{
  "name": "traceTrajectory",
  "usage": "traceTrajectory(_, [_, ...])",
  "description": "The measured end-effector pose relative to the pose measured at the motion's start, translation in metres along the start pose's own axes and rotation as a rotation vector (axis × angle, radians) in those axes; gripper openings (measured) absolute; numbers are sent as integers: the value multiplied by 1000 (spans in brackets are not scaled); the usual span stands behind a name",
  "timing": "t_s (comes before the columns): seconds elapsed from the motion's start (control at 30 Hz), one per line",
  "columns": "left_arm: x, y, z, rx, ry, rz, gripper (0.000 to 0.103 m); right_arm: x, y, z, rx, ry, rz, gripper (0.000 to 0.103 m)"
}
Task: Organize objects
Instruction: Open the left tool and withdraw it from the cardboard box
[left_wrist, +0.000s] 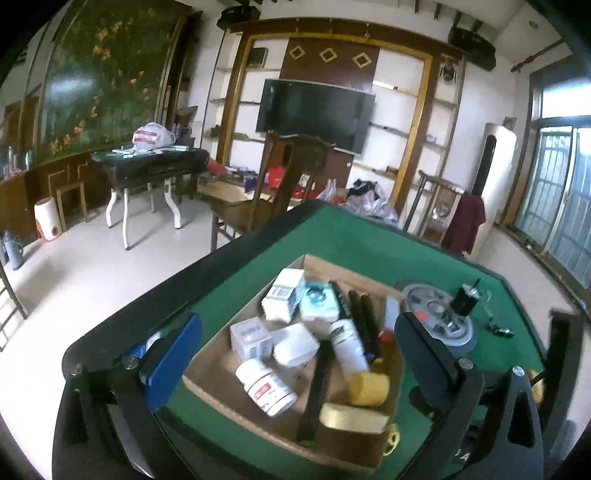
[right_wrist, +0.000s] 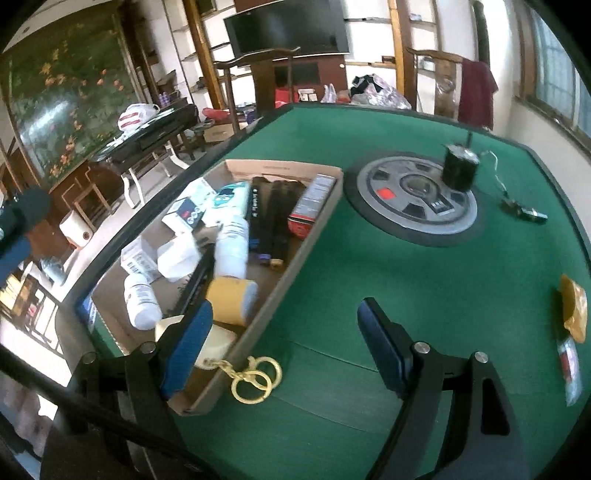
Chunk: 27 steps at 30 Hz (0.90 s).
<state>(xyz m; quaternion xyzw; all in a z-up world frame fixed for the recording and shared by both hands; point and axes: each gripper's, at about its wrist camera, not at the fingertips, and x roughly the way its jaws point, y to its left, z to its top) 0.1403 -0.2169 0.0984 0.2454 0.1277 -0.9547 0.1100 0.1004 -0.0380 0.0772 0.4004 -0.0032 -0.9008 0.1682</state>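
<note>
Box of clutter on the green table (right_wrist: 369, 295)

Both tongs, left (left_wrist: 295, 354) and right (right_wrist: 284, 343), hang spread and empty over the cardboard box (right_wrist: 295, 258).

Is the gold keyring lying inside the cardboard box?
No: in the right wrist view the gold keyring lies on the green felt just outside the cardboard box, against its near corner.

A dark flat-screen television (left_wrist: 316, 114) hangs at twelve o'clock within a gold-framed wall shelving unit (left_wrist: 421, 110). At ten o'clock a large floral mural (left_wrist: 107, 70) covers the wall above a black side table with white legs (left_wrist: 147, 166), which bears a white plastic bag (left_wrist: 153, 136). A maroon cloth (left_wrist: 465, 221) drapes over a wooden chair (left_wrist: 437, 206) at two o'clock, beside a tall white standing air conditioner (left_wrist: 495, 173).
</note>
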Motion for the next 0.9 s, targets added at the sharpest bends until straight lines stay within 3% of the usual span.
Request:
traceTrajectory(0.13, [4, -2, -9, 38, 7, 93, 102, 0, 10, 0, -31, -13, -28, 81])
traceTrajectory(0.23, [7, -4, -11, 46, 20, 117, 102, -1, 17, 0, -53, -25, -49, 81])
traceTrajectory(0.67, [10, -3, -16, 62, 50, 152, 102, -3, 40, 0, -110, -44, -83, 81])
traceTrajectory(0.9, [13, -4, -18, 51, 82, 127, 102, -2, 43, -1, -113, -42, -87, 81])
